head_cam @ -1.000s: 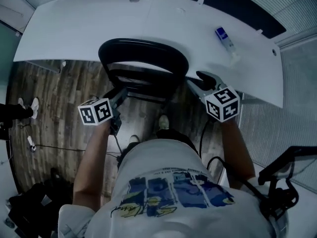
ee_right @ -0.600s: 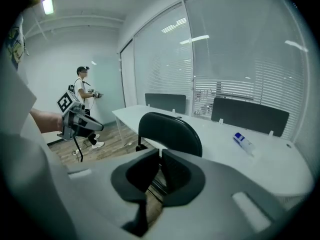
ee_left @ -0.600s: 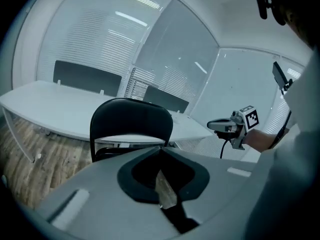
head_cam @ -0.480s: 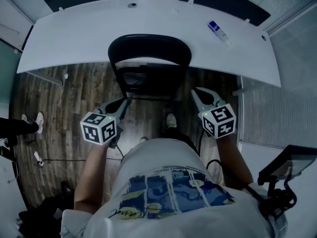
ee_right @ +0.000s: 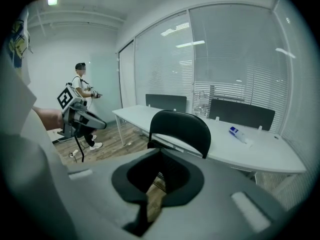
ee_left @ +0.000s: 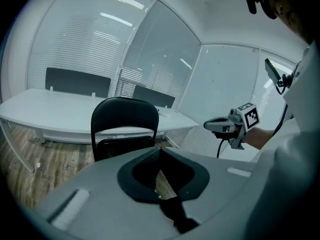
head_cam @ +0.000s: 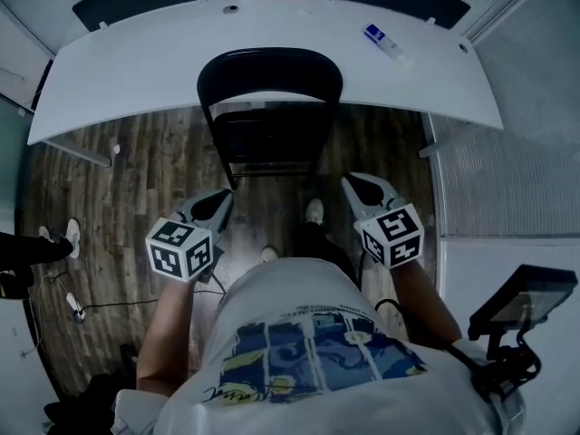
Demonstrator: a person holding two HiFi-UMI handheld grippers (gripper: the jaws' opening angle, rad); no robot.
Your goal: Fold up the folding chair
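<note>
The black folding chair [head_cam: 270, 107] stands on the wood floor against the white desk; its curved backrest [ee_left: 125, 115] [ee_right: 181, 126] faces me. My left gripper [head_cam: 220, 200] hangs to the chair's near left, apart from it, with its jaws shut and nothing between them [ee_left: 161, 181]. My right gripper [head_cam: 352, 186] is to the chair's near right, also clear of it and shut on nothing [ee_right: 152, 184]. Each gripper shows in the other's view: the right one [ee_left: 212, 126], the left one [ee_right: 98, 123]. I cannot tell how far the seat is folded.
The long white desk [head_cam: 136, 62] runs behind the chair, with a small blue-and-white bottle [head_cam: 384, 43] on it. Dark panels stand along its far edge. A person [ee_right: 82, 99] stands at the left. A black mounted screen [head_cam: 521, 297] is at my right.
Both grippers have drawn back from the chair towards my body and their jaws have closed. The chair now stands free, farther from the grippers.
</note>
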